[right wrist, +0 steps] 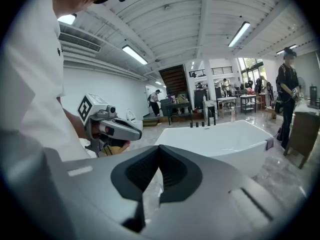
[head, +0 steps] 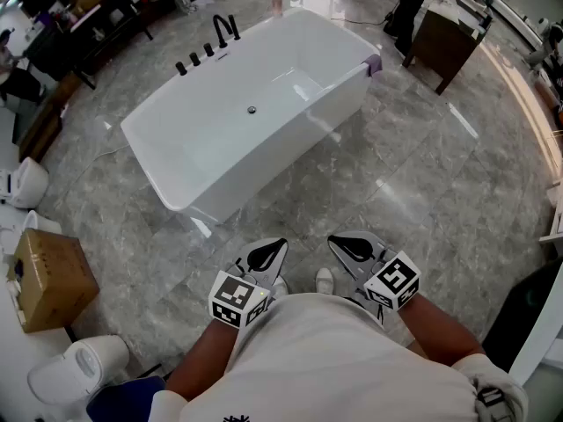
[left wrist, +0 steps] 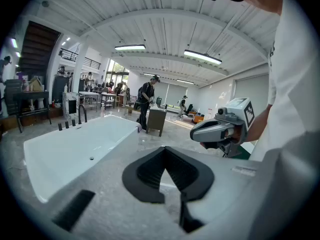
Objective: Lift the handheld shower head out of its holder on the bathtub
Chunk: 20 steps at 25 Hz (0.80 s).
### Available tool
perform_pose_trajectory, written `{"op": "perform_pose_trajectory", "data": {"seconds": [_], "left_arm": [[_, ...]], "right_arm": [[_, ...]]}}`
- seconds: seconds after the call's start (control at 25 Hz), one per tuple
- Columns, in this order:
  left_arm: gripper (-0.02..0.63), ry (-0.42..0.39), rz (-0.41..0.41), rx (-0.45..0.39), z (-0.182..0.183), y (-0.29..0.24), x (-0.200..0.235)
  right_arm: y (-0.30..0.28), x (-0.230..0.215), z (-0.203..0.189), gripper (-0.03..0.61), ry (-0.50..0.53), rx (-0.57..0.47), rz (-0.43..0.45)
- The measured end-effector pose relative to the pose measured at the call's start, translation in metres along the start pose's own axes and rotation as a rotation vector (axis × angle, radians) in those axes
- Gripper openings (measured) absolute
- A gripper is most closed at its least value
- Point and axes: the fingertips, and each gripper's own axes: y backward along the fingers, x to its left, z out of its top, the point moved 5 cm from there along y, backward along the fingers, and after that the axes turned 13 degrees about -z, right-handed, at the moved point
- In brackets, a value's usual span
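Left gripper (head: 274, 250): jaws are pressing together, holding nothing.
Right gripper (head: 343, 246): jaws are likewise meeting, empty, hovering just beside the left one.
Forearms: the shirt is hiding them near the elbows.
Bathtub (head: 264, 161): sitting ahead of both tongs, apart from them.
Shower head (head: 232, 27): standing among the black fittings (head: 195, 58) on the tub's far rim, well beyond the tongs; its holder is looking too small to make out.
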Motion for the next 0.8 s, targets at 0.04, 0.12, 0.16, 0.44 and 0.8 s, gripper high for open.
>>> {"op": "perform_pose_trajectory", "data": {"seconds": [0.04,0.12,0.16,0.44,0.8], "left_arm": [[0.006,-0.007,0.003,0.004,0.001,-0.002,-0.002],[0.006,-0.014,0.013,0.006,0.004,-0.004,-0.005],[0.006,-0.011,0.021,0.003,0.004,-0.004,-0.006],[0.006,0.005,0.066,0.000,0.008,-0.020,-0.012],[0.166,-0.002,0.129,-0.056,0.025,-0.051,-0.015]], "right_arm": [[0.003,-0.004,0.001,0.011,-0.005,-0.004,-0.006],[0.007,-0.011,0.002,0.011,-0.016,-0.012,-0.013],[0.008,-0.014,0.002,0.011,-0.019,-0.016,-0.012],[0.016,-0.040,0.007,0.011,0.008,-0.041,0.017],[0.040,-0.071,-0.007,0.030,0.042,-0.055,0.059]]}}
